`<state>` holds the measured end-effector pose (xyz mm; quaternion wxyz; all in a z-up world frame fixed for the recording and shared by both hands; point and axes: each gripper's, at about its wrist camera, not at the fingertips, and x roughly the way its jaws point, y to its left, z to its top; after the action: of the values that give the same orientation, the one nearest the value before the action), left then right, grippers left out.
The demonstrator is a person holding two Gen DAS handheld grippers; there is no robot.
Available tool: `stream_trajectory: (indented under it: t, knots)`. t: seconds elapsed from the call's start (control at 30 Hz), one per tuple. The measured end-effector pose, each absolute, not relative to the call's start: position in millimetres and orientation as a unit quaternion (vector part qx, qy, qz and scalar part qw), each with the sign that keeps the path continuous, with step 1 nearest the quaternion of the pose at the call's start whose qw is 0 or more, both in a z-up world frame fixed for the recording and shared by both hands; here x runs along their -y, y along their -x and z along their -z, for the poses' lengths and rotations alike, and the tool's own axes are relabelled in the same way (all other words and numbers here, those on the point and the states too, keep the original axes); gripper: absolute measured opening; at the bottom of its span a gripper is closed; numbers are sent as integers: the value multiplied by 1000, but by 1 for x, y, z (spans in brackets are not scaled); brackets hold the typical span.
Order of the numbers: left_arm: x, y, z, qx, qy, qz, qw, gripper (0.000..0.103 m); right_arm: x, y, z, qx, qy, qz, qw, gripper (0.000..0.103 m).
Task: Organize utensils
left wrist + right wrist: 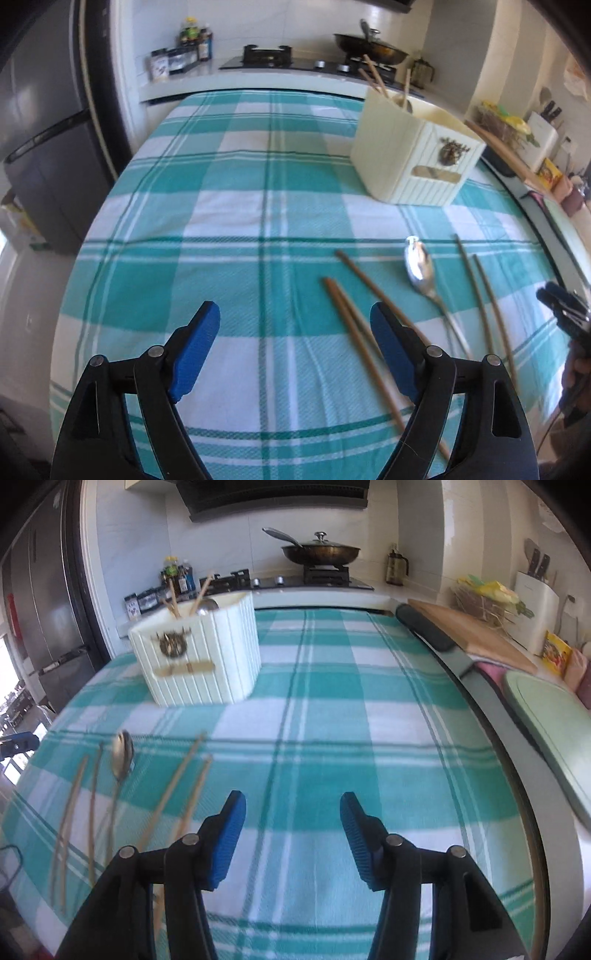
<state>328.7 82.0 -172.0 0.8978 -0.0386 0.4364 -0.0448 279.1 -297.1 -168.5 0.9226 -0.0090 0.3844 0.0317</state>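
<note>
A cream ribbed utensil holder [413, 147] [199, 653] stands on the teal checked cloth, with chopsticks and a spoon sticking out of it. On the cloth in front of it lie a metal spoon [419, 266] [122, 755], a brown chopstick pair [354, 314] [177, 786] and a thinner pair [480, 295] [74, 812]. My left gripper [295, 325] hovers open over bare cloth, its right finger crossing over the brown chopsticks. In the right wrist view, my right gripper [291, 812] is open over bare cloth, to the right of the utensils. Neither holds anything.
The table's right edge [498, 738] borders a counter with a wooden board [469, 631], a green board [546, 716] and a knife block [535, 590]. Behind are a stove with a lidded pan [321, 552], bottles [195, 40] and a fridge [44, 147] at left.
</note>
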Motion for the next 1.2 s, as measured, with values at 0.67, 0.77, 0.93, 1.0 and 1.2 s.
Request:
stream_trajectory:
  t: [0.67, 0.77, 0.93, 1.0, 1.2]
  knots:
    - [-117, -324, 224, -425, 124, -10, 897, 86, 308, -264, 211, -416, -28, 28, 908, 55]
    - [-115, -325, 225, -429, 116, -9, 896, 89, 305, -265, 212, -419, -16, 33, 907, 56]
    - [-114, -324, 225, -430, 113, -7, 896, 91, 305, -265, 212, -420, -14, 34, 907, 56]
    - [-116, -324, 225, -430, 116, -6, 896, 92, 305, -265, 212, -420, -15, 34, 907, 57]
    - [-116, -324, 225, -430, 117, -4, 895, 93, 305, -265, 212, -421, -16, 27, 906, 62]
